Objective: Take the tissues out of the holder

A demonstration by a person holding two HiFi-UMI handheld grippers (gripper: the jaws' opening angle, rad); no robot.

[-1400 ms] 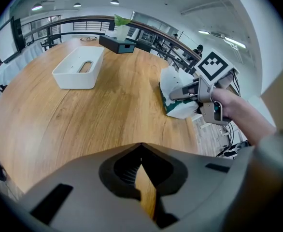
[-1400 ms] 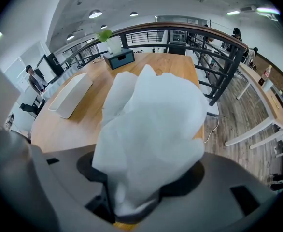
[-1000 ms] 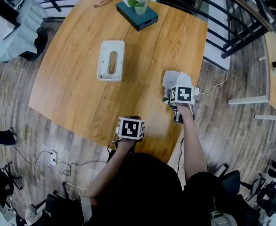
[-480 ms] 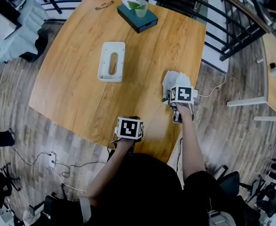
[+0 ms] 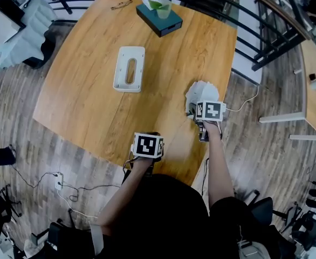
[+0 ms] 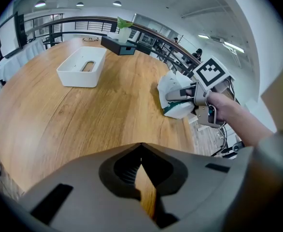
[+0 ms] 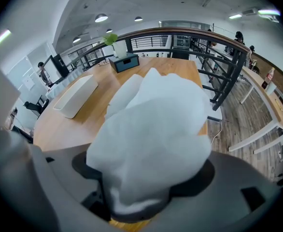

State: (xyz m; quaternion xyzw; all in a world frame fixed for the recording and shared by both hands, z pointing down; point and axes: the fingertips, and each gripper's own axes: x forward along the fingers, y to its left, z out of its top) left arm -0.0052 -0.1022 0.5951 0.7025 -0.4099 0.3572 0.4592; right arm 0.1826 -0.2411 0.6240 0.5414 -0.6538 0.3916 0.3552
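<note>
A white tissue pack (image 5: pixel 201 90) with a green strip lies on the wooden table (image 5: pixel 93 101) near its right edge. My right gripper (image 5: pixel 198 106) is at the pack, which fills the space between its jaws in the right gripper view (image 7: pixel 151 129). The jaws are opening and no longer seem to press on it. The white holder (image 5: pixel 129 69) lies bottom up mid-table with its slot on top, well left of the pack (image 6: pixel 173 93). My left gripper (image 5: pixel 149 137) rests shut and empty at the table's near edge.
At the far edge stands a dark teal box (image 5: pixel 159 16) with a cup and a plant on it, and a pair of glasses (image 5: pixel 118 4) lies to its left. Black railings (image 5: pixel 266 42) run behind and to the right. A cable (image 5: pixel 244 102) trails off the right edge.
Both grippers and the tissue pack stay where they were. Only the head view has shifted slightly.
</note>
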